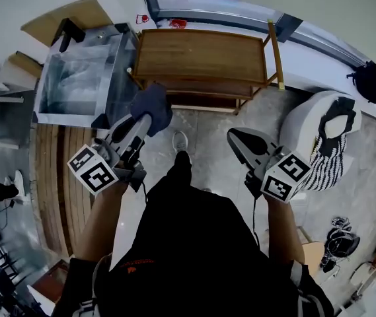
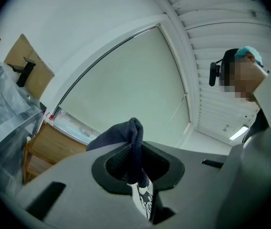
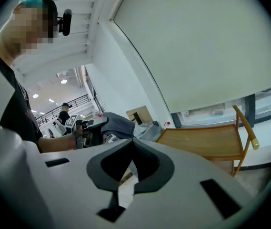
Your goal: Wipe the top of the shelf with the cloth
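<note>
A low wooden shelf (image 1: pixel 201 53) stands against the window wall ahead of me, its top bare. The left gripper (image 1: pixel 148 119) is shut on a dark blue cloth (image 1: pixel 152 105), which bunches over its tips just short of the shelf's front left corner. In the left gripper view the cloth (image 2: pixel 125 138) rises from between the closed jaws, with the shelf (image 2: pixel 54 144) low at the left. The right gripper (image 1: pixel 236 138) hovers over the floor in front of the shelf, shut and holding nothing. The right gripper view shows the shelf top (image 3: pixel 206 140) and the cloth (image 3: pixel 116 124).
A clear plastic bin (image 1: pixel 75 84) stands left of the shelf. A white rounded seat draped with black-and-white fabric (image 1: pixel 330 137) sits at the right. Further right are a black bag (image 1: pixel 371 78) and shoes (image 1: pixel 341 240). My own shoe (image 1: pixel 180 140) is on the grey floor.
</note>
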Tool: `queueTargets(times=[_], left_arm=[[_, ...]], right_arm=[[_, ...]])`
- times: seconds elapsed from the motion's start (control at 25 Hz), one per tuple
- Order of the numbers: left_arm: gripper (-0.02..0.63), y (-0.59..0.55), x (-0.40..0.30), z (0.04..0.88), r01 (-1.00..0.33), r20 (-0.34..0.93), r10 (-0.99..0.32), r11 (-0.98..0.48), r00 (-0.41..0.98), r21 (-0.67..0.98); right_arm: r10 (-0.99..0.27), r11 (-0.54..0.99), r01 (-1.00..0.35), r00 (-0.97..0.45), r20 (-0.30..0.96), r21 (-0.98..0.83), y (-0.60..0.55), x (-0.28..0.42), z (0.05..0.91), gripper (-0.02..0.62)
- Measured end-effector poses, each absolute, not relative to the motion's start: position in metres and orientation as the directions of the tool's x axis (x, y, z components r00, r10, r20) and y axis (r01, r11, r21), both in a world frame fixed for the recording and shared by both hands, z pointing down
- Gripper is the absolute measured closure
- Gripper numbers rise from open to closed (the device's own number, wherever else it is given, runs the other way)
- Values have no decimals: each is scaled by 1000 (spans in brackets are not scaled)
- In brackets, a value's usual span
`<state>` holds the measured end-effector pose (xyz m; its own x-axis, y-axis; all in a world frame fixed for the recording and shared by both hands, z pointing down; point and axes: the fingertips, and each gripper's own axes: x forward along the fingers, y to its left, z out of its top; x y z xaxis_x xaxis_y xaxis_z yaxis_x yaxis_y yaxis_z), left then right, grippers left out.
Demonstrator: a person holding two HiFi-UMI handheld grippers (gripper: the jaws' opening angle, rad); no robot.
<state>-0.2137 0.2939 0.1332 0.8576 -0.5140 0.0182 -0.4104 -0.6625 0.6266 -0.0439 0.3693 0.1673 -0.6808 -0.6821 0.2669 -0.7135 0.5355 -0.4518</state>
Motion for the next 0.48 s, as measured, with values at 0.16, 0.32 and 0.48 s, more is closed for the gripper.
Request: queueTargets(times=[0.16, 0.32, 0.48], left_arm=[[554, 247, -222, 139, -404, 24, -508, -655, 861, 639], [554, 208, -231, 145, -395, 24, -505, -643, 863, 657], [554, 168, -245, 152, -387, 22, -506, -630, 862, 673]], right_arm=[[-674, 520, -720, -677, 297, -460, 327, -53, 173, 591], [-667, 511, -726, -673, 321, -460, 288, -62, 173, 591], [-661, 497, -733, -666, 345, -463, 249, -76, 176, 591]])
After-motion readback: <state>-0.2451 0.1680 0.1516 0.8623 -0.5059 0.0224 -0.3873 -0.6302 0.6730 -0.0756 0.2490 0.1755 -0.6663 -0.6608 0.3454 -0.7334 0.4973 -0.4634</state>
